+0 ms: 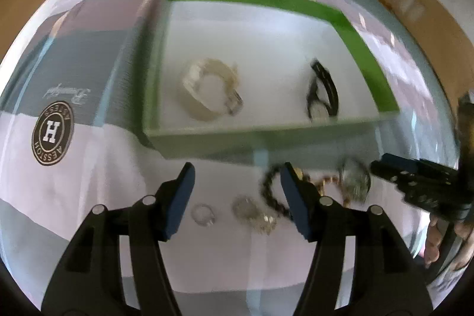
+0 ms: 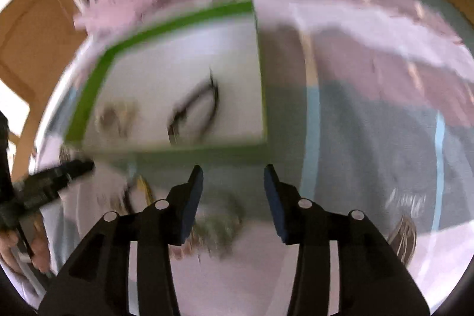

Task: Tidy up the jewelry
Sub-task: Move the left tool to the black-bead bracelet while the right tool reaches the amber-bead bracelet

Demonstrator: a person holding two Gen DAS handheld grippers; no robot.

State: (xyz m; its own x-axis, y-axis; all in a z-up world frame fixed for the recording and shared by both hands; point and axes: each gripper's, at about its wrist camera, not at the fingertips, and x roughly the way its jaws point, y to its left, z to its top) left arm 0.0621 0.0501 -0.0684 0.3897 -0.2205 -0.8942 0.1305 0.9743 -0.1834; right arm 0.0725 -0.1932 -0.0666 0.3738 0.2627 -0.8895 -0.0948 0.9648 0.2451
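Ring [image 1: 203,214] between parted, seemingly empty fingers [image 1: 180,197]

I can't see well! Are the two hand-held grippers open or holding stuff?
Left hand-held gripper: open, holding nothing.
Right hand-held gripper: open, holding nothing.

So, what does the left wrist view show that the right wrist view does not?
Only the left wrist view shows the small ring, the dark bead bracelet and the round logo clearly. Only the right wrist view shows the open right gripper over a blurred silver piece. Both show the green-edged box holding a pale bracelet and a black watch.
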